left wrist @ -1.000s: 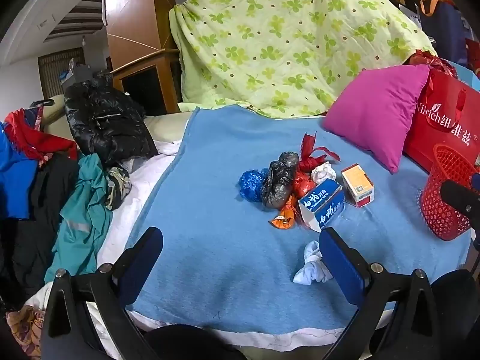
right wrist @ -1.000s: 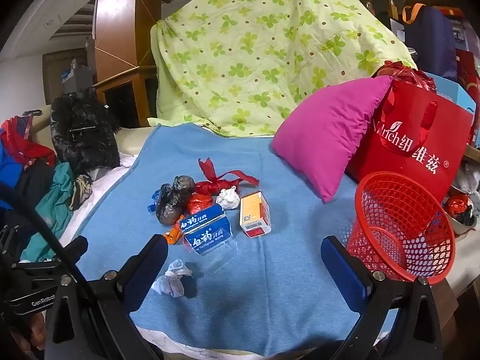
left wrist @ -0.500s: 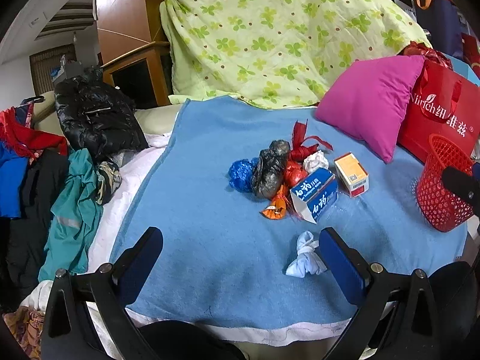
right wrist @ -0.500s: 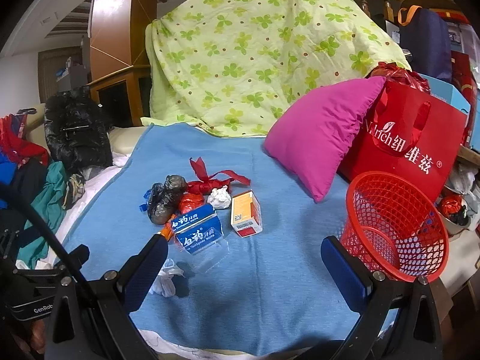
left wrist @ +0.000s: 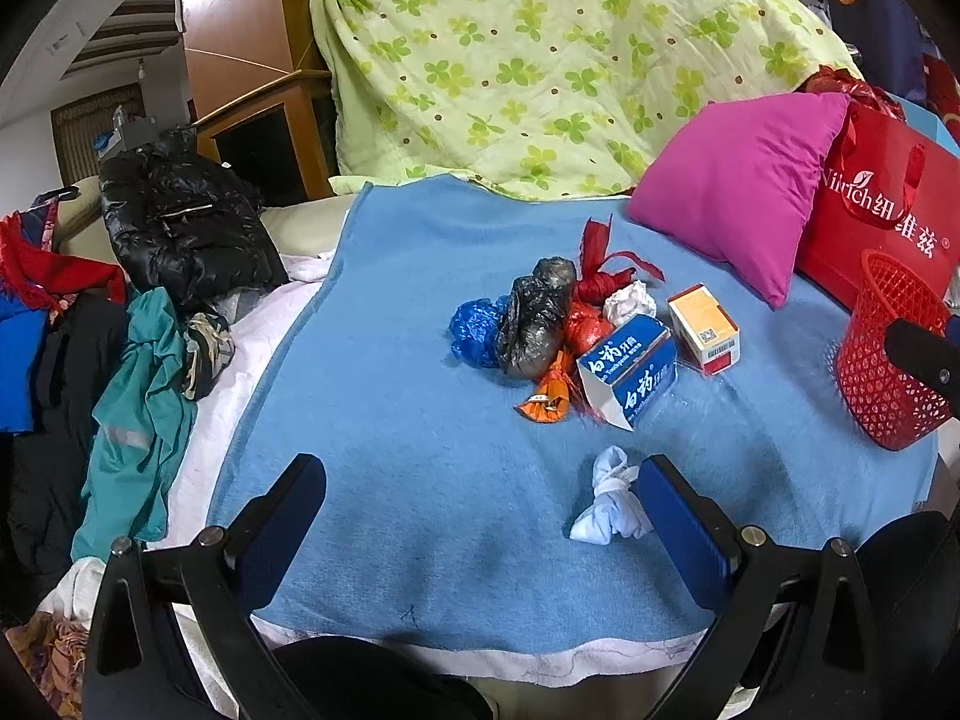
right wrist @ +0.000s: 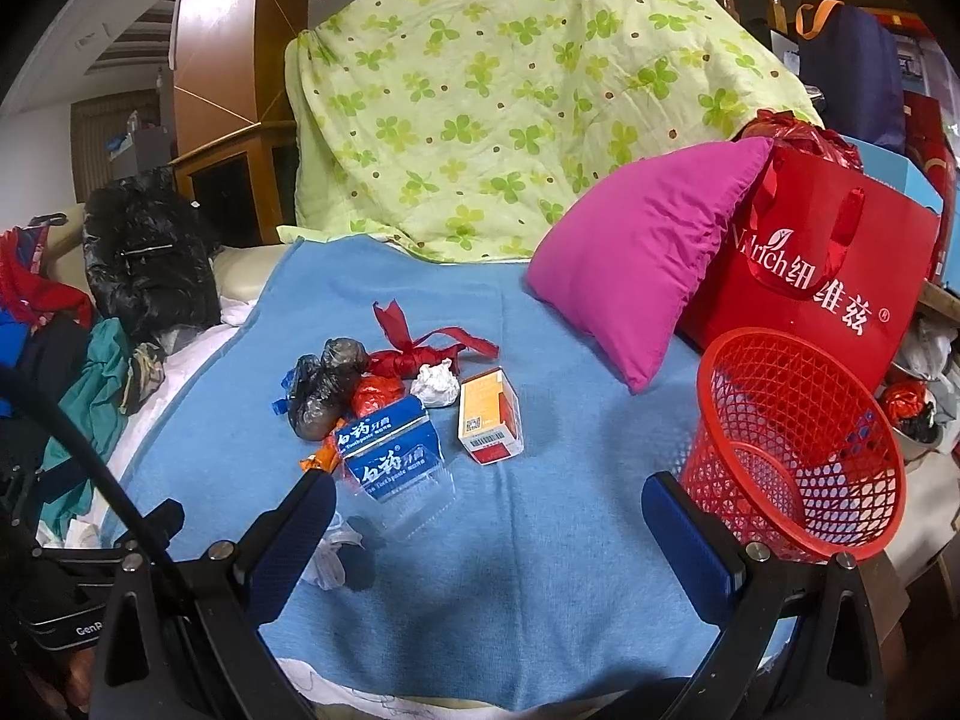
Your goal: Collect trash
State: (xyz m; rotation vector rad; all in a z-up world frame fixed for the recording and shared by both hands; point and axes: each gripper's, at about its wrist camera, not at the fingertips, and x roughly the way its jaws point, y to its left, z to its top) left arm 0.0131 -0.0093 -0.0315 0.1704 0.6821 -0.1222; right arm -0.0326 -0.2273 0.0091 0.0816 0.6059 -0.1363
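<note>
A heap of trash lies mid-way up the blue blanket (left wrist: 420,480): a blue toothpaste box (left wrist: 630,369) (right wrist: 390,450), an orange box (left wrist: 703,327) (right wrist: 489,414), a grey-black bag (left wrist: 537,315) (right wrist: 327,387), a blue bag (left wrist: 477,333), red ribbon (right wrist: 420,348), an orange wrapper (left wrist: 549,399) and a crumpled white paper (right wrist: 437,383). A knotted white wad (left wrist: 612,498) (right wrist: 333,558) lies nearer, just beside my left gripper's right finger. A red mesh basket (right wrist: 798,456) (left wrist: 894,348) stands at the right. My left gripper (left wrist: 480,510) and right gripper (right wrist: 486,534) are both open and empty.
A magenta pillow (right wrist: 642,252) and a red shopping bag (right wrist: 828,264) stand behind the basket. A green-patterned quilt (right wrist: 510,90) drapes at the back. A black jacket (left wrist: 180,222) and piled clothes (left wrist: 138,384) lie on the left beside the blanket.
Both grippers have moved slightly forward and left toward the trash pile, which now looks nearer. Both stay open; no object has moved.
</note>
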